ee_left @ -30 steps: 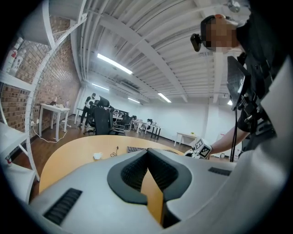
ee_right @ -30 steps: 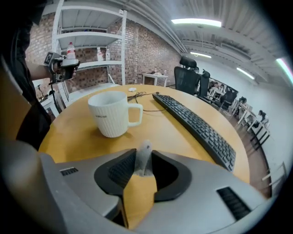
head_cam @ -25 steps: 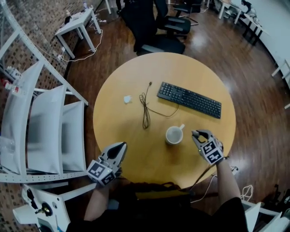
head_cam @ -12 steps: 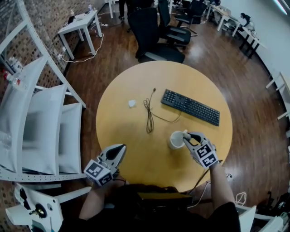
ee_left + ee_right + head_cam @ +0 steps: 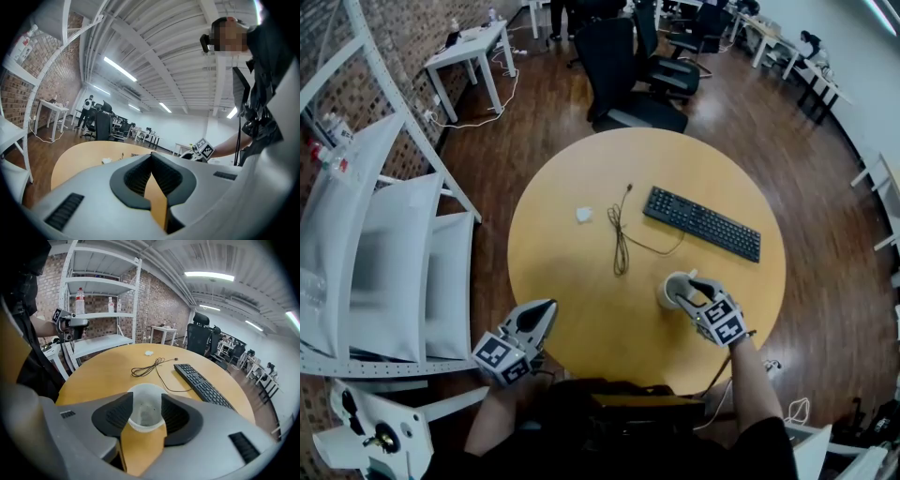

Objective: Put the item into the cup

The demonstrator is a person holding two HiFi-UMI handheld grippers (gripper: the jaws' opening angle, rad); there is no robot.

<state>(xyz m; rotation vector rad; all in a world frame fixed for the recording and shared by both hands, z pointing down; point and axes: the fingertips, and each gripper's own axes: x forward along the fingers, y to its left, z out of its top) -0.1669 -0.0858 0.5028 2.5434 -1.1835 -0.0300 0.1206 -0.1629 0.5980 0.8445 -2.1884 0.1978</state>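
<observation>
No legible text, labels or numbers

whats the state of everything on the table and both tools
cup: upright on the table, maybe something small inside, hard to make out
right tool: over the cup, jaws opening, gripping nothing
left tool: shut, empty
keyboard: flat, keys up
cable: loosely bunched, plug end free

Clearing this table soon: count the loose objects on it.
4: a black keyboard at the far right, a dark cable at the centre, a small white object left of the cable, a white cup near right. Something may lie inside the cup, unclear.
</observation>
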